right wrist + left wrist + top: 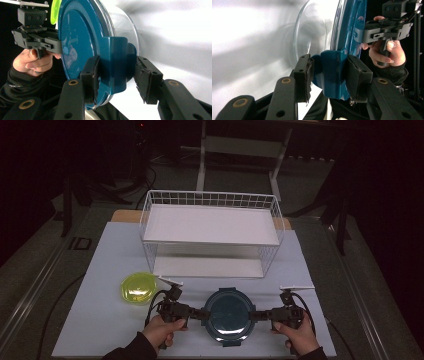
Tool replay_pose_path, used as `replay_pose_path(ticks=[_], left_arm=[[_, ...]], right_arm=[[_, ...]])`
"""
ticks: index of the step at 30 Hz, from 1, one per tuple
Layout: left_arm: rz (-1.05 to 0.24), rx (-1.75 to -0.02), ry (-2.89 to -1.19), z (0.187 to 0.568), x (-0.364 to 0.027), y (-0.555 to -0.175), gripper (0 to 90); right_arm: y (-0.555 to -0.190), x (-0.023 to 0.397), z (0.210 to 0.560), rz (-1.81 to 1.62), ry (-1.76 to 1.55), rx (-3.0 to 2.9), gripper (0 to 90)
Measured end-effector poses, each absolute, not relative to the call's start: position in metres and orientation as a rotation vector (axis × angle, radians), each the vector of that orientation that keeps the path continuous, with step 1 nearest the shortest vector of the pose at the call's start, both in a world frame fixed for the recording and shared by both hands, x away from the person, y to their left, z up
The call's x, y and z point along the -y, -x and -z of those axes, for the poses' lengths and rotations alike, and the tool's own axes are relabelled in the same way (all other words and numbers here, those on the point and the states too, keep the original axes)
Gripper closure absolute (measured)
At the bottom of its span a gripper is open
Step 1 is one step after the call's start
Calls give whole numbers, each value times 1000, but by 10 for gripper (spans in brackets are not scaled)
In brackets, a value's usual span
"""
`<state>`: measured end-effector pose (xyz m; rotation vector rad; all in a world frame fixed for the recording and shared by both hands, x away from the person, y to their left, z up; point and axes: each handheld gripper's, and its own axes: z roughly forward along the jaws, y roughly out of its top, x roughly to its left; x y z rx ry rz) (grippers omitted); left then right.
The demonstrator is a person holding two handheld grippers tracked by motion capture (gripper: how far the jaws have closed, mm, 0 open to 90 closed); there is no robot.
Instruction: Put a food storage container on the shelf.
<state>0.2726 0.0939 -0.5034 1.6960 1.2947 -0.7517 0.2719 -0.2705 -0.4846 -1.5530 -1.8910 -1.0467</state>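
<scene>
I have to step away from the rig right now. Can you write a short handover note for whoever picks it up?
Left gripper: shut on the left latch tab of the lidded round container.
Right gripper: jaws around the right tab, one pad apparently clear.
Container on the white table, in front of the wire shelf rack; yellow-green bowl to its left.
Done: both tabs reached.
Left: lid still on.

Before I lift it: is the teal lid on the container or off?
On. The teal lid covers the clear container; its side clips fold down over the rim.
</scene>
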Motion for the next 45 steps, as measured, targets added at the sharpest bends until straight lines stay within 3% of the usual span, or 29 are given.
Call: replay_pose_path(ticks=[24, 45], left_arm=[[617, -1207, -1659, 428, -106, -292, 575], [485, -1147, -1624, 352, -124, -329, 573]], right_arm=[[-290, 260, 411, 1182, 1501, 1984, 555], [-331, 243, 331, 1298, 1459, 2051, 555]])
